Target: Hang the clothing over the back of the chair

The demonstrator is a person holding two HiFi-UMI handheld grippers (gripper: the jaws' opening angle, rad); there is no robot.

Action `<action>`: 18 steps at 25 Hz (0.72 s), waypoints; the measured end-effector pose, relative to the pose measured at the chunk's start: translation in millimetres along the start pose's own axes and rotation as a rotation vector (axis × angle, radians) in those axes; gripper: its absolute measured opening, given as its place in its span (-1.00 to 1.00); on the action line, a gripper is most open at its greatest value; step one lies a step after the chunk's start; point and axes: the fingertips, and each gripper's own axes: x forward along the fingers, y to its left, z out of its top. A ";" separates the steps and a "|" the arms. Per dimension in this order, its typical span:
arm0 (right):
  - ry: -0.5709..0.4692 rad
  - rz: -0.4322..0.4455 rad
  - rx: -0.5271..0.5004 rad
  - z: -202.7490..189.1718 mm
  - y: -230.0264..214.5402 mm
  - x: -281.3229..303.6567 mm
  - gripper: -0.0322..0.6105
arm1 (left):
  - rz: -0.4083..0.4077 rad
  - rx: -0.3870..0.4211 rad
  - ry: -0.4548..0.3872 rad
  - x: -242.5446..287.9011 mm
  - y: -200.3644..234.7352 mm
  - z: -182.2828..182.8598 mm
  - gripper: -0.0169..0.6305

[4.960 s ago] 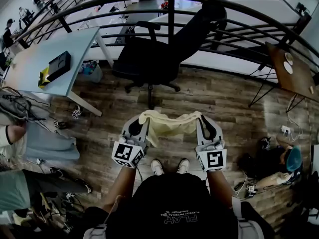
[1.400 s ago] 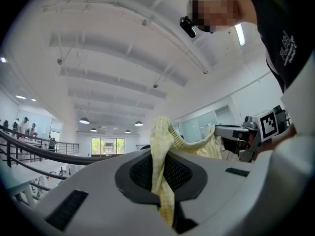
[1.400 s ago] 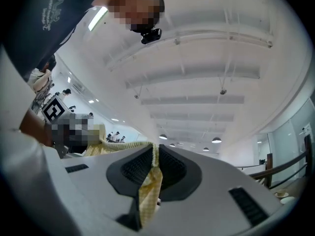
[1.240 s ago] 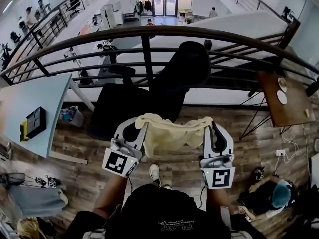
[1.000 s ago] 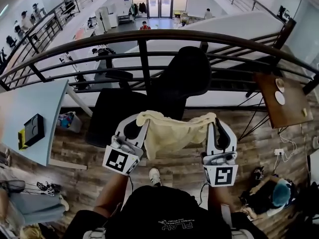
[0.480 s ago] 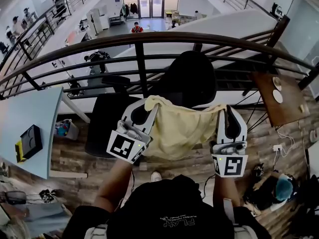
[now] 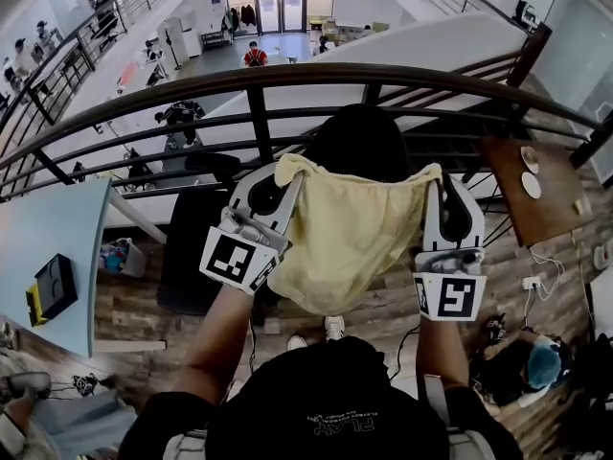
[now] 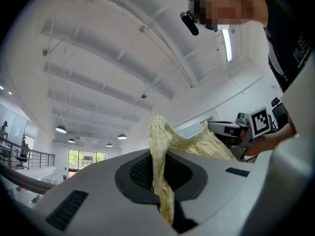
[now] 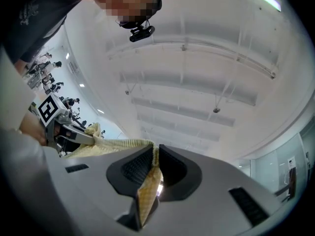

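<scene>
A pale yellow checked garment (image 7: 347, 230) hangs stretched between my two grippers, raised in front of me. My left gripper (image 7: 285, 172) is shut on its left top corner, where the cloth (image 8: 161, 181) is pinched between the dark pads. My right gripper (image 7: 436, 175) is shut on the right top corner, with cloth (image 9: 147, 188) squeezed between its pads. The black office chair (image 7: 356, 140) stands just beyond the garment, its backrest top showing above the cloth and its seat (image 7: 184, 257) to the lower left. Both gripper views point up at the ceiling.
A dark metal railing (image 7: 287, 77) curves across right behind the chair, with a drop to a lower floor beyond. A light blue desk (image 7: 48, 247) stands at left, a brown side table (image 7: 527, 185) at right. A person in a teal cap (image 7: 543, 362) sits on the wooden floor at lower right.
Both grippers have risen and moved forward toward the chair with the garment spread between them. The cloth now covers most of the backrest from view and hangs lower and wider.
</scene>
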 end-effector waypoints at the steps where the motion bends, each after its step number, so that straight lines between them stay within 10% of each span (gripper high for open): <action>1: -0.002 0.004 -0.003 -3.1 -3.3 5.9 -0.76 | 0.005 0.003 0.002 5.4 4.0 -2.0 -0.88; 18: -0.002 0.069 0.112 -83.7 -59.9 113.6 -0.75 | 0.155 -0.031 0.136 109.2 67.1 -50.5 -0.88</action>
